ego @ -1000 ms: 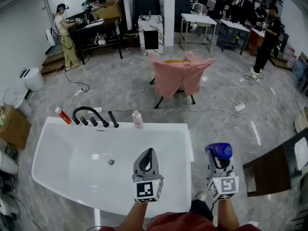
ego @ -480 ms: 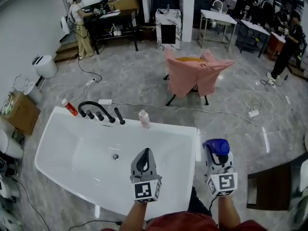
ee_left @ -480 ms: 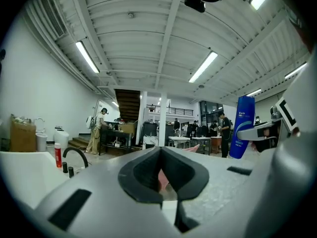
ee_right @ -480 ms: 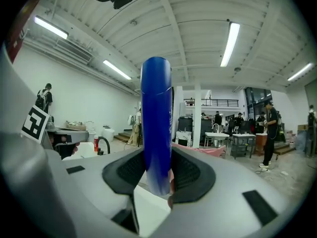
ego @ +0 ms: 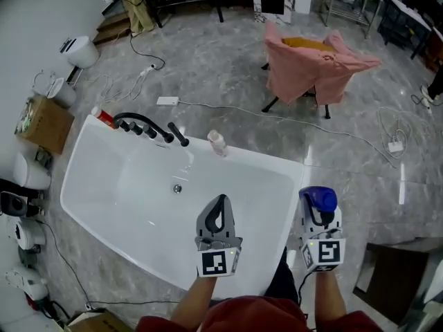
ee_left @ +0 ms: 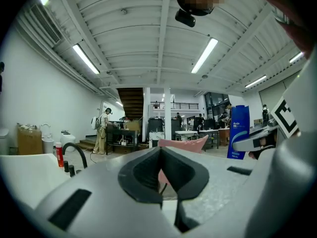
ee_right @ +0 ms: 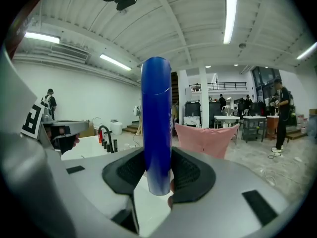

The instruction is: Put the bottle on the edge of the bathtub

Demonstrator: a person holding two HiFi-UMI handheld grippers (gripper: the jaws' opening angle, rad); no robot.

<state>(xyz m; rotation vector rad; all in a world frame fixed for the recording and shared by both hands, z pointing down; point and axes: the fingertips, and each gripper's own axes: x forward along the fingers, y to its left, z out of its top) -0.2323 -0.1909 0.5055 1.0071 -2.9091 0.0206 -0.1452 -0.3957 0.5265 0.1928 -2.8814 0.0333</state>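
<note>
My right gripper (ego: 318,218) is shut on a tall blue bottle (ego: 318,199), held upright just past the right end of the white bathtub (ego: 257,158). In the right gripper view the blue bottle (ee_right: 156,128) stands pinched between the dark pads of that gripper (ee_right: 158,176). To its left, my left gripper (ego: 219,207) hangs over the tub's near right part. Its jaws meet at the tips (ee_left: 160,168) with nothing in them. The left gripper view also catches the blue bottle (ee_left: 239,131) at its right.
A black faucet (ego: 138,124) and handles stand on the tub's far rim. A red bottle (ego: 104,116) is at its left corner, and a small pale bottle (ego: 217,142) is further right. A pink-draped chair (ego: 315,68), floor cables (ego: 277,116), a cardboard box (ego: 45,123) and dark furniture (ego: 398,282) surround the tub.
The head view has tipped further down and swung, so the tub now lies slanted and fuller in frame. Both grippers keep their places and the bottle stays gripped.
</note>
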